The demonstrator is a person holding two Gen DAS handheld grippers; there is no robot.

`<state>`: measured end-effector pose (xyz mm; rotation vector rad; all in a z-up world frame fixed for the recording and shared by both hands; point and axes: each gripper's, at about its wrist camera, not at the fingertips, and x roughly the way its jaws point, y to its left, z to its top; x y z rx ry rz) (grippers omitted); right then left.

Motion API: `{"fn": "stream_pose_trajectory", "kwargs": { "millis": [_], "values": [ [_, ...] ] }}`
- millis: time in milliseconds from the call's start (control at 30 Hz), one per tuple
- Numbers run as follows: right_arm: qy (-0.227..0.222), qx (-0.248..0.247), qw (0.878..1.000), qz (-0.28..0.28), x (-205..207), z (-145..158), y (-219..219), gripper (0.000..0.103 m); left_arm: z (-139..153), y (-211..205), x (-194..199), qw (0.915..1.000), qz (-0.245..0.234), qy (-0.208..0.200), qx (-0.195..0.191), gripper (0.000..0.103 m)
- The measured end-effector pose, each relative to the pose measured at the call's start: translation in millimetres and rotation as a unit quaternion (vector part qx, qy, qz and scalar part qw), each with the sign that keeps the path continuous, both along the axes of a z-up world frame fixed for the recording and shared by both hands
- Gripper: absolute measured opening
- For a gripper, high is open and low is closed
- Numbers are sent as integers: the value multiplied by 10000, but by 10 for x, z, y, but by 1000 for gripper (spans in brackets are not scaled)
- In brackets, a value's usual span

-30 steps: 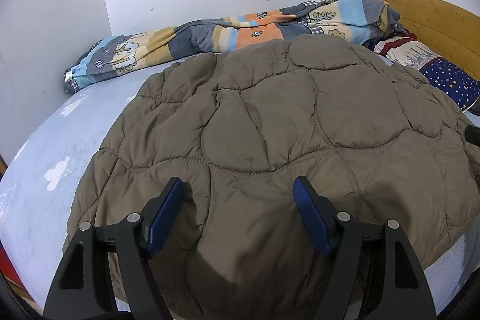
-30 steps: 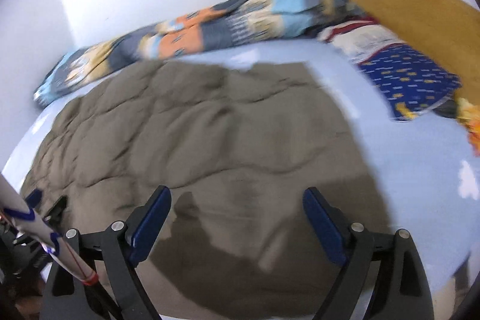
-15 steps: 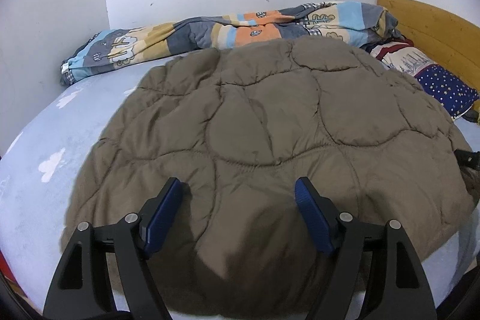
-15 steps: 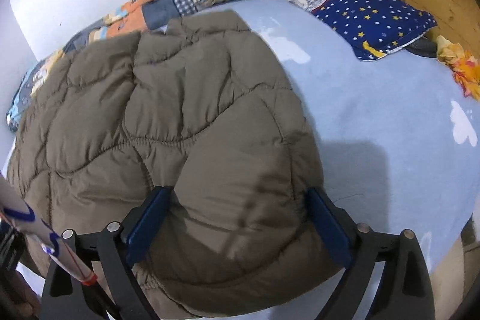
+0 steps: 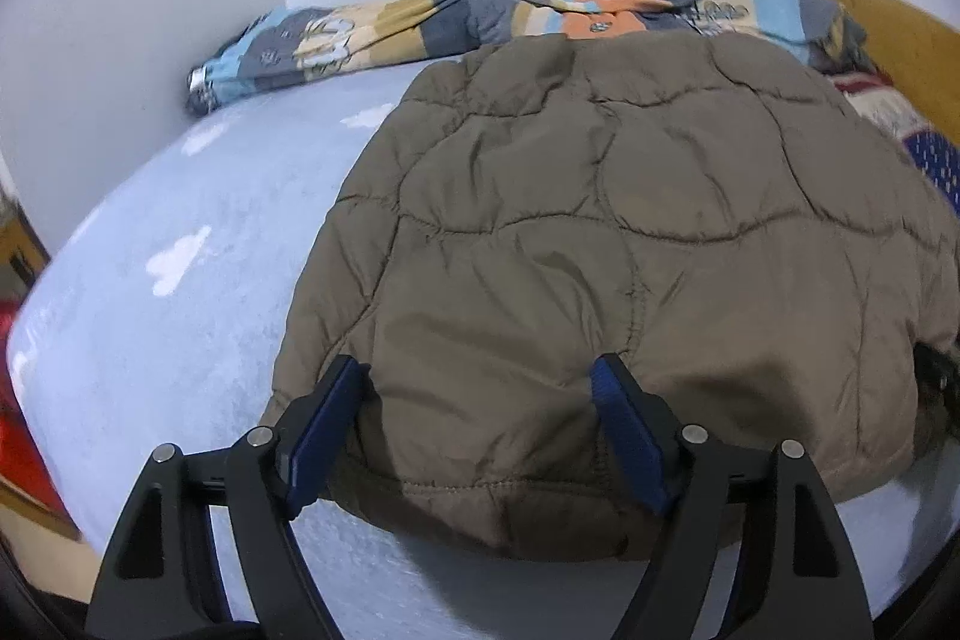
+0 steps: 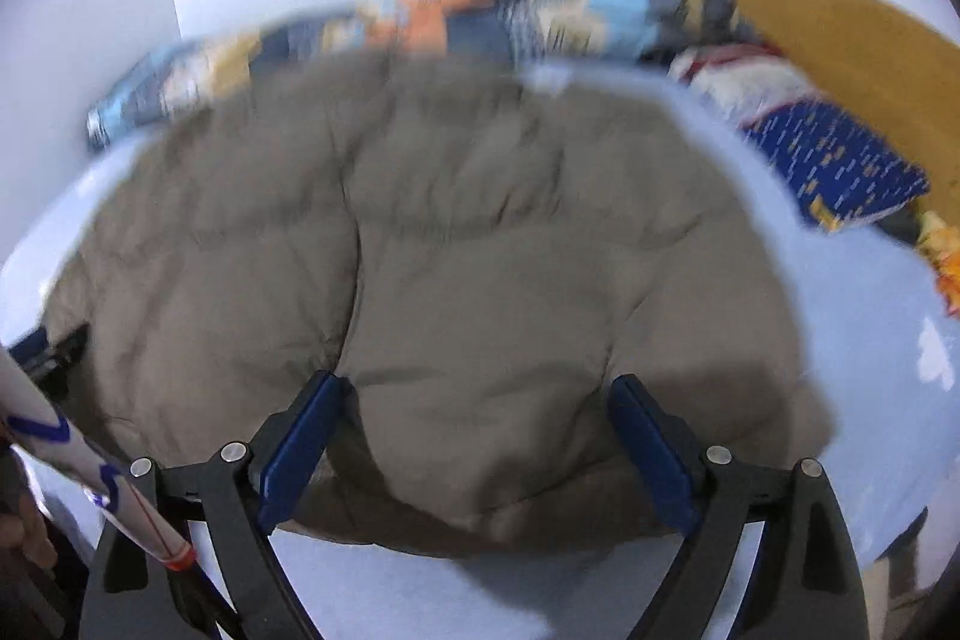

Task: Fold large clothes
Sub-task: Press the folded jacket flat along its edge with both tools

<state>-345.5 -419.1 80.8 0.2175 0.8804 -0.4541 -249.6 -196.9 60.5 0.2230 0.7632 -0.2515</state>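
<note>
Both grippers hang over the near hem of the quilted brown jacket (image 5: 630,232), spread across the middle of the bed (image 5: 180,340). Left gripper (image 5: 480,427) and right gripper (image 6: 474,436) have jaws released, straddling puffy fabric. Best bite deep at the hem corners, evenly, before lifting.

Bare sheet (image 5: 180,340) left of jacket (image 5: 600,220) passable (wall (image 5: 120,40) bounds it); bedding roll (image 5: 420,28) blocks far side.
</note>
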Motion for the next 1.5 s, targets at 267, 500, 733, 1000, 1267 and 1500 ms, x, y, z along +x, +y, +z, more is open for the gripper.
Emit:
{"fn": "stream_pose_trajectory", "kwargs": {
  "millis": [267, 500, 733, 1000, 1267, 1500],
  "values": [
    [-433, -13, 9991, -19, -187, 266, 34, 94, 321, -2, -295, 9987, -6, -357, -375, 78],
    [-774, -189, 9968, -112, -545, 382, 200, 94, 264, -235, -555, 9955, -611, -526, -491, 78],
    [-835, -361, 9958, -133, -368, 311, 288, 94, -4, -318, -477, 9953, -771, -342, -485, 79],
    [-86, -575, 9982, -136, -74, -169, 380, 97, -127, -350, -431, 9959, -748, -251, -448, 85],
    [-182, -505, 9985, -138, -116, -165, 367, 97, -127, -353, -428, 9959, -732, -211, -478, 87],
    [-413, -396, 9980, -280, -337, 79, 396, 97, -49, -302, -504, 9956, -782, -162, -492, 87]
  ]
}}
